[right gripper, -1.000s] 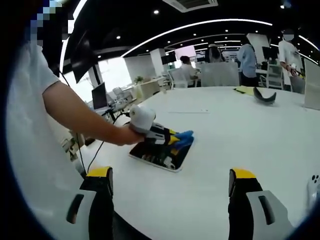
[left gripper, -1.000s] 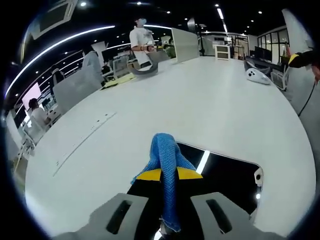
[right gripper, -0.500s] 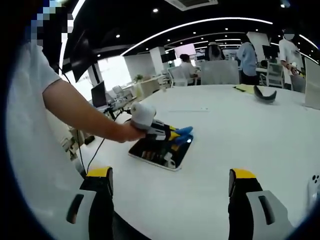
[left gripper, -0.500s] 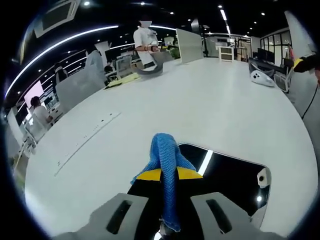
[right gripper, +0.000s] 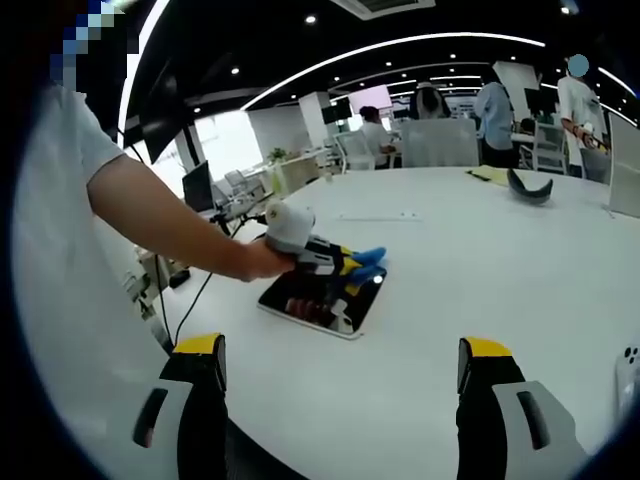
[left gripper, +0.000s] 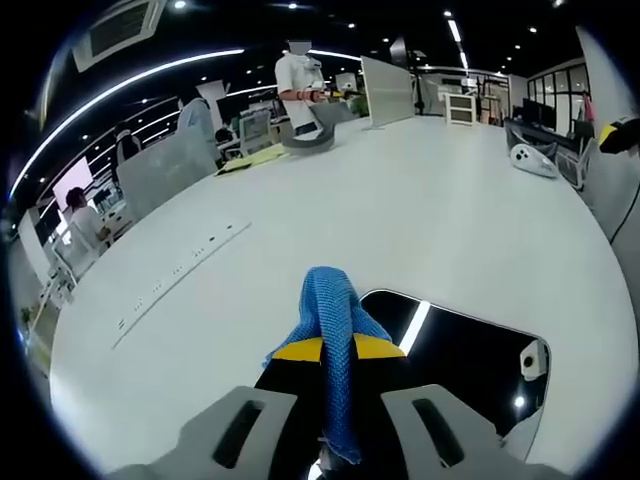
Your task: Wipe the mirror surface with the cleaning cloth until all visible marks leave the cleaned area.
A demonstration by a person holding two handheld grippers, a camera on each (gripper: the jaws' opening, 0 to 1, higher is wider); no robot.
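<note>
Left tongs (left gripper: 335,345), pinched tight on a blue cleaning cloth (left gripper: 332,320), poised over the near edge of a dark rectangular mirror (left gripper: 470,350) lying flat on a white desk (left gripper: 420,200); right tongs (right gripper: 340,385) held wide and empty, well apart from the mirror, hovering above the desk. Seen from the right gripper view: left tongs (right gripper: 350,268) gripped by a hand (right gripper: 255,262), cloth (right gripper: 368,262) at the mirror's far end, mirror (right gripper: 320,300) near the desk edge. Judged best for this step: cloth kept flat and pressed evenly, strokes run in overlapping lanes from one short edge to the other, light pressure so the mirror does not skid toward the desk edge. Worth steadying the frame with the idle right tongs if sliding begins. Marks on the glass too faint to make out under ceiling-light reflections, so cleaned area hard to judge; likely much of the surface left to cover. Bystanders at distant desks.
</note>
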